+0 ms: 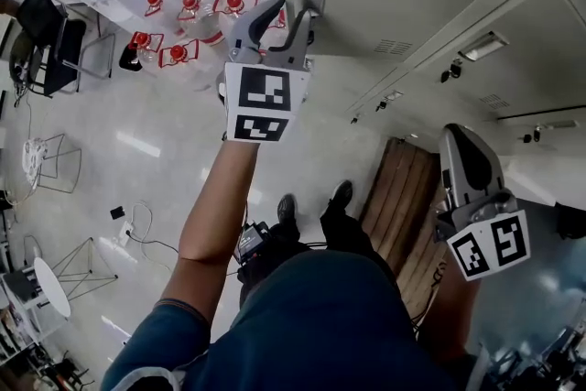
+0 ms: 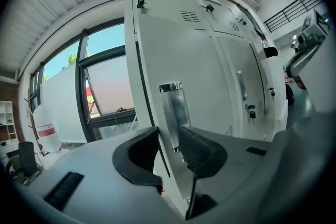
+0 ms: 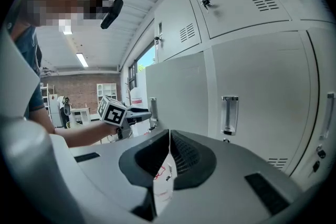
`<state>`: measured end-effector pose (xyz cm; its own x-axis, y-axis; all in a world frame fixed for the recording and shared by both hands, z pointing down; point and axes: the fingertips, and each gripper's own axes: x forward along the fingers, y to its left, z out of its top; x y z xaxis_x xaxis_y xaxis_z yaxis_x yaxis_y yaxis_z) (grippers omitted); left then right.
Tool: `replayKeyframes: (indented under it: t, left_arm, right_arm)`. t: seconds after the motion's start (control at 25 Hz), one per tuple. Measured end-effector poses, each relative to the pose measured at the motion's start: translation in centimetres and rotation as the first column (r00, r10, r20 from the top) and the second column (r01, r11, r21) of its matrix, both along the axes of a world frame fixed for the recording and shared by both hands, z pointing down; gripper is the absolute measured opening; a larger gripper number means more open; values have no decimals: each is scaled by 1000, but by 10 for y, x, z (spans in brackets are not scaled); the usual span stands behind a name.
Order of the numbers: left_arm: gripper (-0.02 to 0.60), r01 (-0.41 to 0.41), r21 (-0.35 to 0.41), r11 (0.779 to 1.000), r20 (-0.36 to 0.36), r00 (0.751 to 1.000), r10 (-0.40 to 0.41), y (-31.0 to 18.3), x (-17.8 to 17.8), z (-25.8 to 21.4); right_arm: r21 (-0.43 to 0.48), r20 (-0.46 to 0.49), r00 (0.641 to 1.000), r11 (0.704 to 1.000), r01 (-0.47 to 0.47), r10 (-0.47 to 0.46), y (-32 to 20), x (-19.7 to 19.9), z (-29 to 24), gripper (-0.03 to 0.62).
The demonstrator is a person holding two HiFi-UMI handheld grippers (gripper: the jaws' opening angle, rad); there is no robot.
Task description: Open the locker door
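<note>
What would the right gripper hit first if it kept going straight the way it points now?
Probably the flat grey locker door straight ahead: the right gripper, jaws shut, points at it with nothing showing in between. How far off it stands is hard to tell.

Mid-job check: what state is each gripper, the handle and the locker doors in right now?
left gripper: jaws shut on the handle.
right gripper: jaws shut, empty.
handle: gripped near its lower end.
locker door: looks slightly ajar at the handle edge.
neighbouring door: shut.
</note>
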<state>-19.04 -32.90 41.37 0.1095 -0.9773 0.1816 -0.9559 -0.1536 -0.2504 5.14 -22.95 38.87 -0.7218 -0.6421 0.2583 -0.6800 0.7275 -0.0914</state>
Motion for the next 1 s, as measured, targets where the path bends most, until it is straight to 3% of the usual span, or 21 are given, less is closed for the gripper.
replayKeyframes:
  t: [0.44, 1.0]
  left_arm:
    - [84, -94, -19, 995, 6, 996, 95, 69, 19, -4]
    - [64, -222, -19, 975, 11, 975, 222, 132, 69, 3]
  right_arm:
    - [46, 3, 1000, 999, -8, 8, 47, -11, -26, 37]
    - [99, 9, 996, 991, -95, 94, 106, 19, -36, 37]
